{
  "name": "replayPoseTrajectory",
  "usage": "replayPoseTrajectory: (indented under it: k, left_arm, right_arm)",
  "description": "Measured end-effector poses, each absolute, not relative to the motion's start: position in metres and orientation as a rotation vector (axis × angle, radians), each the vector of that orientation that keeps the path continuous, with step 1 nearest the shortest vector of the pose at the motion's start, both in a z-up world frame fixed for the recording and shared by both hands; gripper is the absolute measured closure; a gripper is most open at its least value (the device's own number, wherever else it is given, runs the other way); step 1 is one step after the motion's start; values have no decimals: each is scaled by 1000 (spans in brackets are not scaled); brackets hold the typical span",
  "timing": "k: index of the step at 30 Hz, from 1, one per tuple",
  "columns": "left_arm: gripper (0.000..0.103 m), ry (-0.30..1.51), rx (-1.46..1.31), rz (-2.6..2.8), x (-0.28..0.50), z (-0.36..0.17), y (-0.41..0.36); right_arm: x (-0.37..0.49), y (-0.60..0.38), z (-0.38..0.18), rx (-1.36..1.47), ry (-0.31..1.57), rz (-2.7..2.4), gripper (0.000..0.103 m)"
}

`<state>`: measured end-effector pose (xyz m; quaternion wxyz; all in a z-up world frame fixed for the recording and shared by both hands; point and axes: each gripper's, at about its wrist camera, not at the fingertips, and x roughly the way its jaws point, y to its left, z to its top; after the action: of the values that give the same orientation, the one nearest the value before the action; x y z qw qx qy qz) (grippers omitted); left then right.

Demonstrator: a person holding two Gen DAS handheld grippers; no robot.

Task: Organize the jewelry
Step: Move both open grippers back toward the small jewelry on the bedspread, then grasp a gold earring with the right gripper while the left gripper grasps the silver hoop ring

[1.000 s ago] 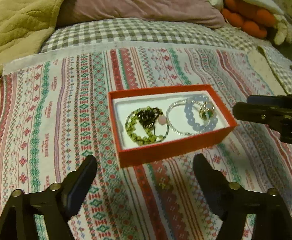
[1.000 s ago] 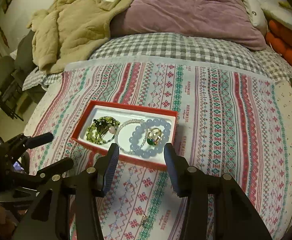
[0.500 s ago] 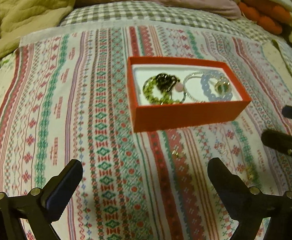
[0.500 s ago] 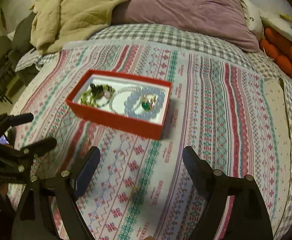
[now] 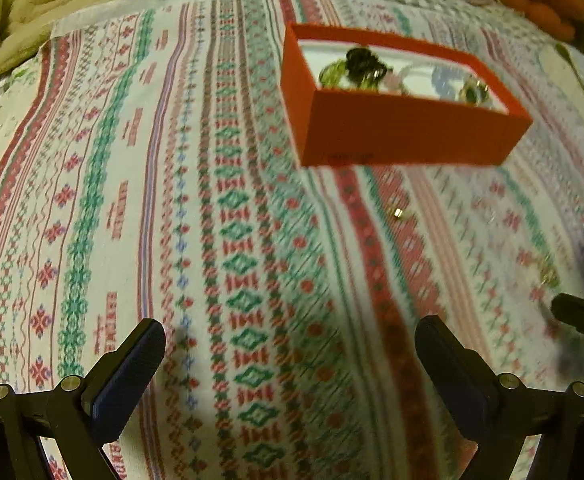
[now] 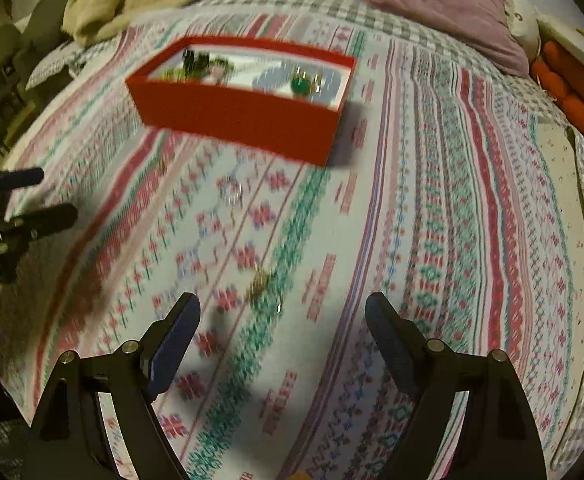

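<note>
No words or numbers can be read here. The striped cloth [image 6: 432, 208] on the bed has little red blocks that look like rows of letters, but they are too blurry to read. The red box [image 5: 404, 132] has a small dark mark low on its front side, and it is too small and fuzzy to tell what it says. The left gripper [image 6: 31, 196] has a bit of pale print on its side, too dark to read.
</note>
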<state>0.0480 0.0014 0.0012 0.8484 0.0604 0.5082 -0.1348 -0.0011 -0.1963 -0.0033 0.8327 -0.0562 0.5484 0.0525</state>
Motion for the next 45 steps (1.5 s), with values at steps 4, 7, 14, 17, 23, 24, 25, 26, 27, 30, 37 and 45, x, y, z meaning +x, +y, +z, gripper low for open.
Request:
replayPoseTrajectory:
  k: [4, 7, 14, 17, 23, 24, 25, 26, 27, 30, 37, 45]
  left_arm:
    - [1, 1071, 175, -275, 43, -14, 3]
    - [1, 1021, 226, -277, 39, -19, -1]
    - [0, 992, 243, -281, 41, -24, -8]
    - [0, 995, 242, -277, 43, -25, -9]
    - [0, 1013, 239, -279, 48, -25, -9]
    - [0, 1016, 242, -279, 48, -25, -10]
    - [0, 1019, 243, -279, 49, -25, -10]
    - [0, 1021, 243, -277, 50, -24, -10]
    - [0, 1023, 241, -274, 51, -24, -10]
    - [0, 1025, 237, -265, 52, -23, -12]
    - [9, 1027, 228, -291, 56, -18, -20]
    - [23, 1007, 255, -369, 55, -13, -44]
  right_arm:
    - [-9, -198, -18, -134, 1166, 103, 13]
    - [-12, -201, -21, -130, 1138, 95, 5]
    - [-12, -209, -29, -108, 1106, 77, 0]
    - [-9, -208, -28, -102, 1124, 70, 0]
    - [-6, -208, -27, -106, 1117, 85, 2]
    - [-6, -207, -27, -108, 1113, 88, 5]
    - [-7, -207, -26, -111, 1109, 91, 8]
    - [-8, -205, -25, -119, 1105, 100, 10]
    - [-8, -203, -25, -124, 1101, 104, 15]
    - [-9, -199, -23, -143, 1097, 119, 27]
    - [-7, -195, -19, -144, 1093, 156, 75]
    - [-6, -194, -18, -125, 1105, 192, 83]
